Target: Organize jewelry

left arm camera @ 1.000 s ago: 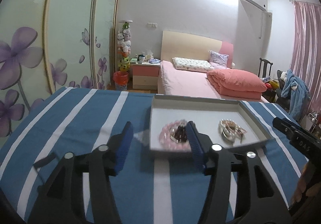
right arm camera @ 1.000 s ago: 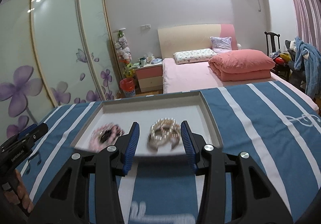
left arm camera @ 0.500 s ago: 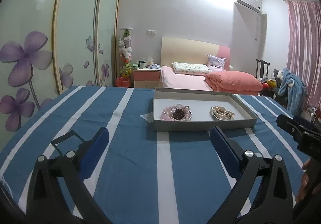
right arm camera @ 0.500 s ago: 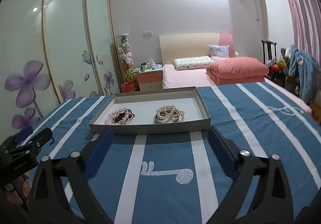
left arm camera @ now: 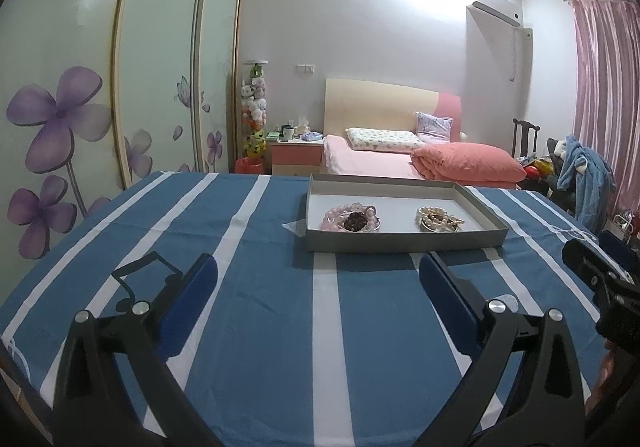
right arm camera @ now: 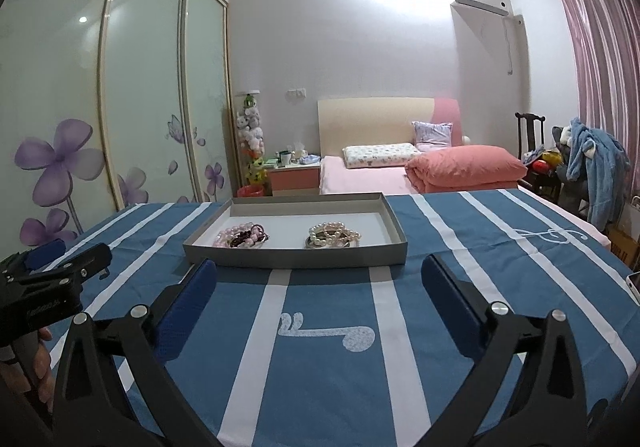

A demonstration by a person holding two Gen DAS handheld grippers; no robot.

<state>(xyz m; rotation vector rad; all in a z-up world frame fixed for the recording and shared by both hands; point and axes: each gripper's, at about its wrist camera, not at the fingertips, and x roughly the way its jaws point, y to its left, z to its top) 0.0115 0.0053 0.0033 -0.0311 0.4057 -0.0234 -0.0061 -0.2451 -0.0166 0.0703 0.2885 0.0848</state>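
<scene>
A shallow grey tray rests on the blue and white striped tablecloth. Inside it lie a pile of pink and dark red bead bracelets on the left and a pile of pearl bracelets on the right. My left gripper is open and empty, hovering over the cloth well short of the tray. My right gripper is open and empty, just in front of the tray's near wall. Each gripper shows at the edge of the other's view.
The striped table fills the foreground. Behind it stand a pink bed, a nightstand, a floral wardrobe on the left and a chair with clothes on the right.
Both grippers have opened wide and pulled back from the tray. The two bracelet piles stay in the tray.
</scene>
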